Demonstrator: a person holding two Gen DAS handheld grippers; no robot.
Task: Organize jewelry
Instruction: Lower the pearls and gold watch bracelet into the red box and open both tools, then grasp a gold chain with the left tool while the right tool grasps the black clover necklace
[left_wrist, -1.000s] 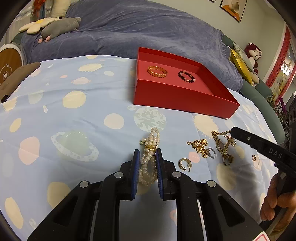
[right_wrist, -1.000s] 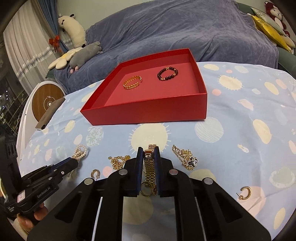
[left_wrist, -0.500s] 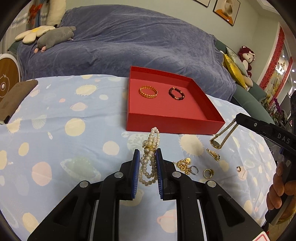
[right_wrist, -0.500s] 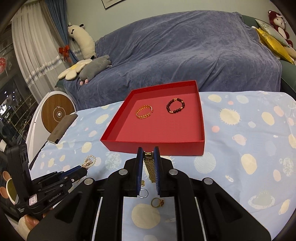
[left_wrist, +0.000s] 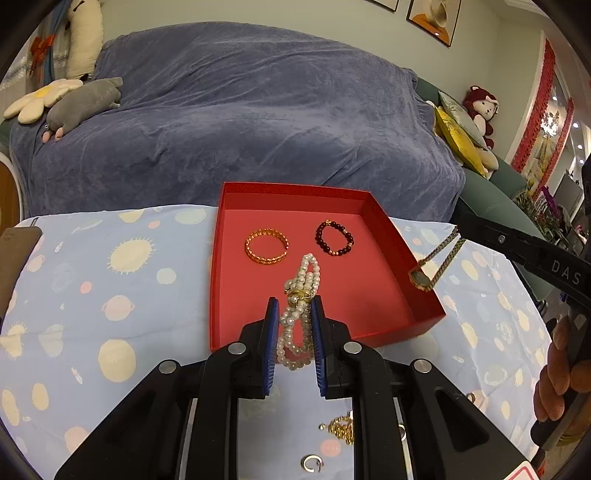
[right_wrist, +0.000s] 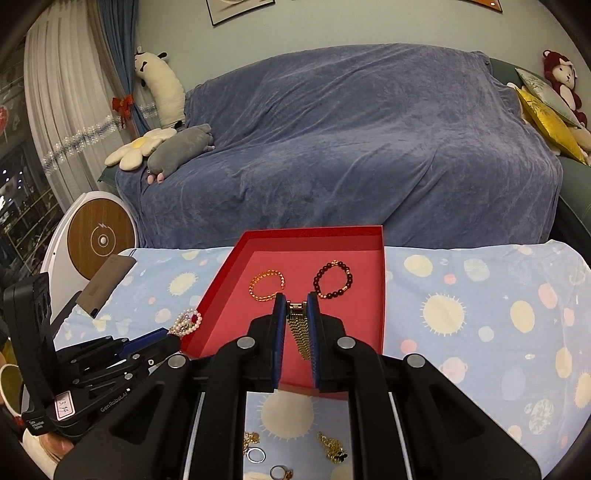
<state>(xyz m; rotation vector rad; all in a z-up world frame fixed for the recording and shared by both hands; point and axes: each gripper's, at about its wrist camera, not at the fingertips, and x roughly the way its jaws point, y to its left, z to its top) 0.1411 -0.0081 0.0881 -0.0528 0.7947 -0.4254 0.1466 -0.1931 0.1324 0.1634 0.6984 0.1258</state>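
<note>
Both tongs hold jewelry above the red tray.

A blue sofa (right_wrist: 351, 147) stands behind the desk (left_wrist: 110, 295), which wears a pale blue planet-print cloth. The red tray (left_wrist: 380, 229) sits at the desk's far edge, a gold bangle (left_wrist: 266, 246) and a dark bead bracelet (left_wrist: 334, 238) lying side by side on its floor. The left tongs (left_wrist: 293, 321) are clamped on a pearl bracelet (left_wrist: 301, 295) over the tray's near edge. The right tongs (right_wrist: 295, 317) grip a gold link chain (right_wrist: 300, 332), which hangs over the tray's right wall. Small gold chains (right_wrist: 332, 446) and rings (right_wrist: 256, 455) lie loose near the desk's near edge.
</note>
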